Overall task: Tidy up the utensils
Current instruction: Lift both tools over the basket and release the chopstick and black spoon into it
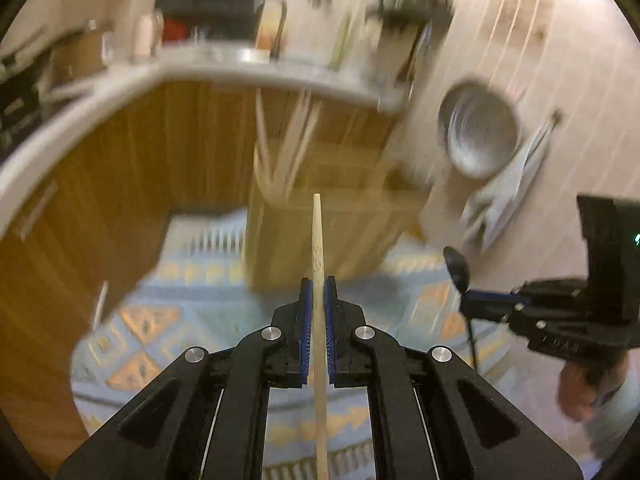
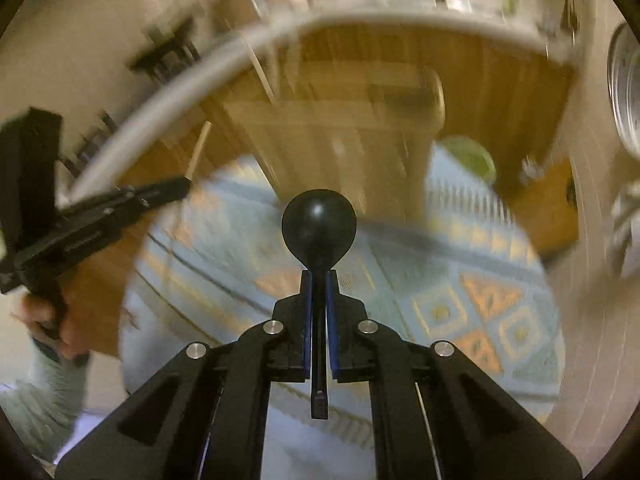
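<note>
My left gripper [image 1: 318, 280] is shut on a thin wooden stick [image 1: 317, 232] that points forward toward a wooden utensil holder [image 1: 360, 220]. Several pale wooden sticks [image 1: 296, 140] stand in the holder. My right gripper [image 2: 319, 276] is shut on the handle of a black spoon [image 2: 319, 224], whose round bowl sticks out past the fingertips. The holder [image 2: 340, 128] stands beyond the spoon. Each gripper appears in the other view: the right gripper [image 1: 466, 300] with the spoon [image 1: 457, 264] at the right, the left gripper [image 2: 186, 186] with its stick [image 2: 200, 148] at the left.
The holder stands at the far edge of a blue and orange patterned mat [image 1: 180, 304]. A metal bowl [image 1: 480, 132] and blurred pale items [image 1: 504, 196] lie to the right. A white counter edge [image 1: 120, 80] with clutter curves behind. A hand [image 2: 44, 316] holds the left gripper.
</note>
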{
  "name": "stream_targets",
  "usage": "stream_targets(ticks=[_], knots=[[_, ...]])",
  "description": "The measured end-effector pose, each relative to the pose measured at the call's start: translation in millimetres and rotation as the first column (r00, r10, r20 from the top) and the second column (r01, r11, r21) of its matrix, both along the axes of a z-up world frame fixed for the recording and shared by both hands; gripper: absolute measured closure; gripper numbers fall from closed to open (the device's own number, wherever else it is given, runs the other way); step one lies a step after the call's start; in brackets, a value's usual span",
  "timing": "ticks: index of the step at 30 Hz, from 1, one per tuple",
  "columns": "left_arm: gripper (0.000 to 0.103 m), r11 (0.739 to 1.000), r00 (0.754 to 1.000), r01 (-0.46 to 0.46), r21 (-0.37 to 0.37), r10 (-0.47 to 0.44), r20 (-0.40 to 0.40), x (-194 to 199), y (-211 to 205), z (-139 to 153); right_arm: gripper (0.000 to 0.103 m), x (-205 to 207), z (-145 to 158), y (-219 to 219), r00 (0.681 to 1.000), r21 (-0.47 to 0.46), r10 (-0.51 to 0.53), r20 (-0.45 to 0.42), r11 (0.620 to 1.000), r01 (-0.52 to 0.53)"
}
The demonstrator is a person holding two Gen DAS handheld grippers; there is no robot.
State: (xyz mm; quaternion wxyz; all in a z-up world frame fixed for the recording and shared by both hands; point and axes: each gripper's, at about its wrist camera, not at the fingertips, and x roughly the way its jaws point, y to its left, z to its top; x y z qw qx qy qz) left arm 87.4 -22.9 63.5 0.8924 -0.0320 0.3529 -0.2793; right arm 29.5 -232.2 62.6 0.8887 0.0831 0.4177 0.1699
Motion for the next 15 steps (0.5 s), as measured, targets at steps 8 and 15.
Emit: stream_targets(ticks=[8, 15], knots=[[0.1, 0.983, 0.935, -0.068, -0.171, 0.122, 0.332, 0.5, -23.7, 80.8, 0.098, 14.3, 81.4, -11.0, 0.922, 0.067, -0.096, 0.374, 0.995, 0.076], [0.1, 0.952, 0.838, -0.107, -0.286, 0.242, 0.489, 23.9, -47.3, 99.6, 0.098, 57.7, 94.2, -36.1, 0.821, 0.065, -0.227, 0.524, 0.972, 0.227]])
